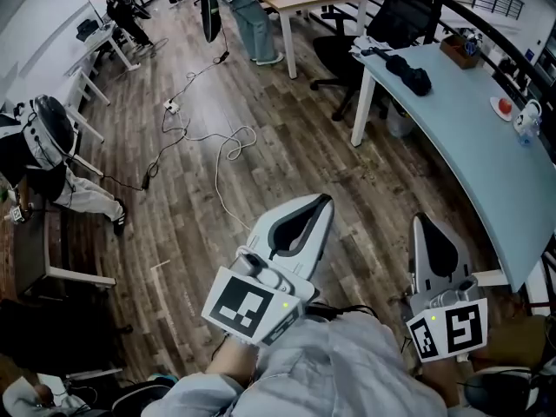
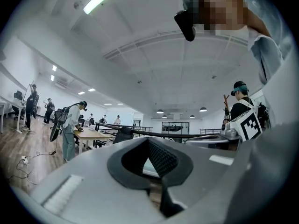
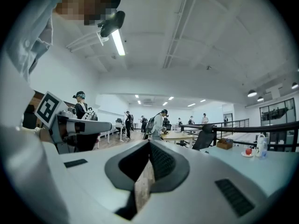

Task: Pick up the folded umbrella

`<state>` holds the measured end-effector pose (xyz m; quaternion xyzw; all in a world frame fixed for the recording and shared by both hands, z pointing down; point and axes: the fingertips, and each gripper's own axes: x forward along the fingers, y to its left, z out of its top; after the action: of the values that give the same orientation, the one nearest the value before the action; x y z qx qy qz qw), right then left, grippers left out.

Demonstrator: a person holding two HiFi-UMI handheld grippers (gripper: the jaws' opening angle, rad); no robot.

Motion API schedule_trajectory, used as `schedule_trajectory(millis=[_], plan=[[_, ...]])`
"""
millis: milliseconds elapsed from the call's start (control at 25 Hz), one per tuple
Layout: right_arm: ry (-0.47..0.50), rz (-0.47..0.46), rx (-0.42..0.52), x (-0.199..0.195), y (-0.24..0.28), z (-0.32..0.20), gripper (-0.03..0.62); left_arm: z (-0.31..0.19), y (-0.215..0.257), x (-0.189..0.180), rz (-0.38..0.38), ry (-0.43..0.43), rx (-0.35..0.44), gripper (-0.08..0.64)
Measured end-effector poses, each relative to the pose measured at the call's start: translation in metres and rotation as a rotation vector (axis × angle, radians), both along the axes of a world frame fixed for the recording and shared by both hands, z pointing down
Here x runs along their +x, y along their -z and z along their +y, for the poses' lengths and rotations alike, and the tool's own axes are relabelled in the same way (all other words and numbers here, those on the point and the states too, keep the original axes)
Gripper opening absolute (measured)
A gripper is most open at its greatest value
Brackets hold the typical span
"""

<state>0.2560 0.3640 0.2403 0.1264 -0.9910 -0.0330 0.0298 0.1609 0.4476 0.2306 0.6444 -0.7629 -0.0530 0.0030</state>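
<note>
We held both grey grippers level, nothing in either. The left gripper (image 1: pixel 323 202) was shut tight, jaws meeting on air, and the right gripper (image 1: pixel 423 222) looked the same, tips together.

Everything here is placed off the pale blue curved table (image 1: pixel 460 137). The black folded umbrella (image 1: pixel 410 73) lay at its far end, close to the edge facing the open floor and well apart from both grippers. The right gripper hung just off the table's curved edge at the near end, and the left one sat further out over the brown wood-plank floor (image 1: pixel 182 224).

There was plenty of room on that side, with only a loose white cable (image 1: pixel 230 146) trailing across it. A black office chair (image 1: pixel 391 20) crowded the table's far end.
</note>
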Motion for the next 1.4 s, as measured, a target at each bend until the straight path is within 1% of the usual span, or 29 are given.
schedule_trajectory(millis=[80,240,400,640,760,880,1040,1160,1400], plan=[[0.000,-0.007,0.010,-0.002,0.003,0.004,0.000,0.004,0.001,-0.002,-0.001,0.000,0.003,0.005],[-0.015,-0.023,-0.003,-0.001,0.002,0.008,0.000,0.010,0.001,-0.005,-0.005,0.002,0.011,0.005],[-0.017,-0.010,0.004,0.000,0.000,0.010,0.000,0.016,0.001,-0.008,-0.004,0.016,0.018,0.005],[-0.027,-0.011,0.005,-0.001,-0.003,-0.001,0.000,0.014,-0.004,-0.015,-0.006,0.043,0.018,0.005],[-0.016,-0.011,0.008,-0.007,-0.002,-0.009,0.000,0.009,-0.006,-0.021,0.009,0.062,0.014,0.005],[-0.001,-0.007,0.005,-0.017,-0.004,-0.023,0.000,-0.002,-0.010,-0.027,0.029,0.072,-0.005,0.005],[0.020,0.001,-0.006,-0.033,-0.009,-0.045,0.000,-0.025,-0.012,-0.038,0.030,0.084,-0.014,0.005],[0.032,0.009,-0.014,-0.048,-0.012,-0.065,0.000,-0.044,-0.012,-0.054,0.017,0.102,-0.006,0.005],[0.058,0.021,-0.023,-0.080,-0.014,-0.109,0.000,-0.086,-0.011,-0.082,0.026,0.126,-0.015,0.005]])
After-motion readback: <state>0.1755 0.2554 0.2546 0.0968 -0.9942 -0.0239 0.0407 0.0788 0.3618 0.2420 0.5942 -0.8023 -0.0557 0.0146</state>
